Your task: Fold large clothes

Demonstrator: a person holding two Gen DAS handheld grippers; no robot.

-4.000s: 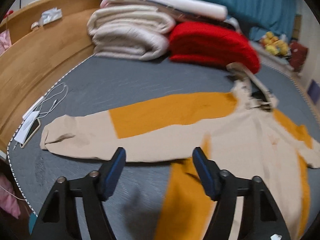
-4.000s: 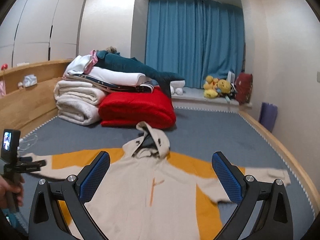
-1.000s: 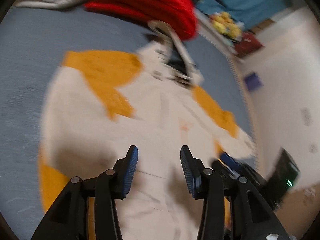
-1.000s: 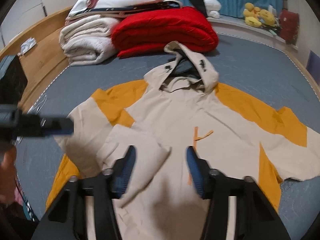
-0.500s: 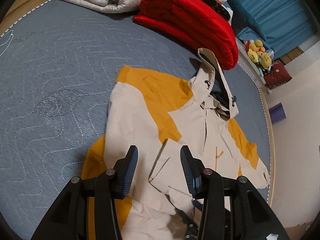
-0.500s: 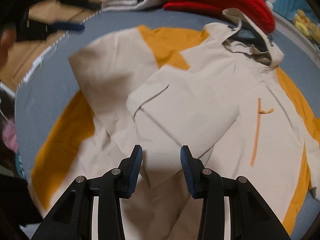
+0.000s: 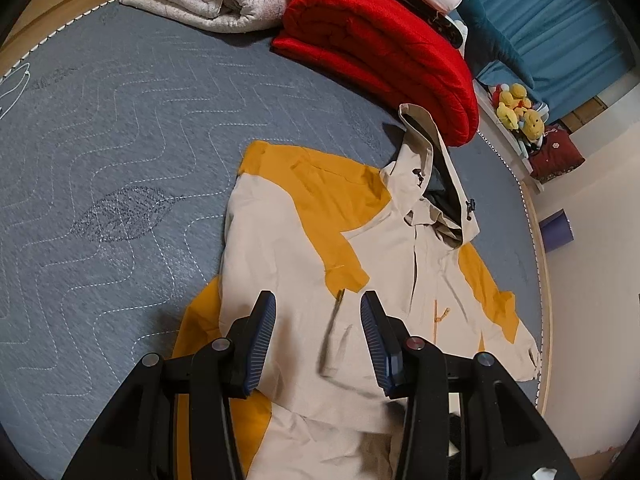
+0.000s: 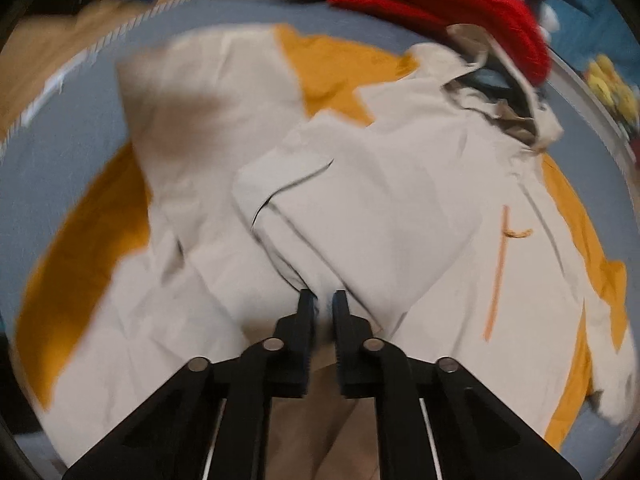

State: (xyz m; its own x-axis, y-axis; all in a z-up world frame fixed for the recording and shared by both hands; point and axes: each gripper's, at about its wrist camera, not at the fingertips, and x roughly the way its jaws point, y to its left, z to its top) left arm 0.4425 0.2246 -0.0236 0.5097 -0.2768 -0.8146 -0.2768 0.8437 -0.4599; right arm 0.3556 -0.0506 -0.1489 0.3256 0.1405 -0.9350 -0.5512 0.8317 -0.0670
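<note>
Our right tongs have just snapped together, pinching the jacket hem below its folded sleeve; the left tongs hang spread over the jacket on the bed, so the next fold can start.

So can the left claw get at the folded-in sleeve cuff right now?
Probably yes: the left claw stands open just above the sleeve cuff, and nothing lies between them on the jacket.

Jacket flat on mattress, sleeve folded across its front, stacked bedding behind hood
</note>
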